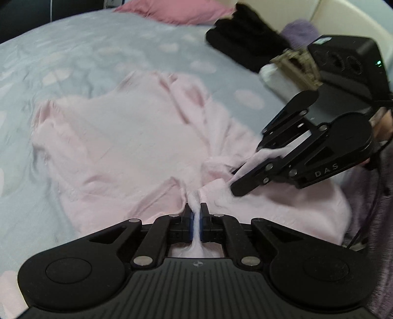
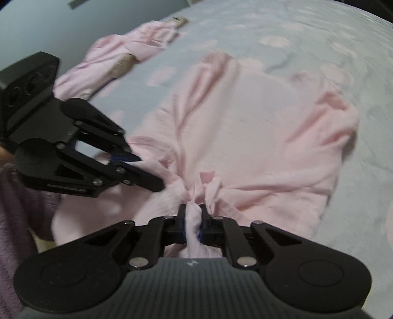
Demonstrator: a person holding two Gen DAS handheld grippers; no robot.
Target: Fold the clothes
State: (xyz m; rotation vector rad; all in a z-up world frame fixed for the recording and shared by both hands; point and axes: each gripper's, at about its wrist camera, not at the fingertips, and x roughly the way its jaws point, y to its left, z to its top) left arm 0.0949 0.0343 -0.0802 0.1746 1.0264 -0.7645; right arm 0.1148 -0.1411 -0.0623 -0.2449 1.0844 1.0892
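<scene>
Two grippers have each pinched a bunch of the same pink garment [image 1: 137, 137] along its near edge, and that pairing looks deliberate: holding the hem at two spots lets the cloth be lifted and carried over as one sheet rather than dragged from a single corner. Nearest in the left wrist view, the left gripper [image 1: 195, 211] is clamped tight on a thin twist of pink fabric that runs between its blue pads [image 1: 191, 224]. Just to the right and slightly farther, the right gripper [image 1: 235, 182] is closed on a thicker wad of the same cloth (its own camera shows the bulge squeezed between the jaws [image 2: 194, 216]). Beyond both, the garment lies spread on the grey-blue bedspread [image 1: 73, 49] with pale spots, creased but mostly flat, its far end toward the pillows. Farther still, on the right, sits a dark pile of clothing [image 1: 240, 39], and a pink pillow [image 1: 172, 12] marks the far edge. Judging by this, the fold itself has not yet begun.
</scene>
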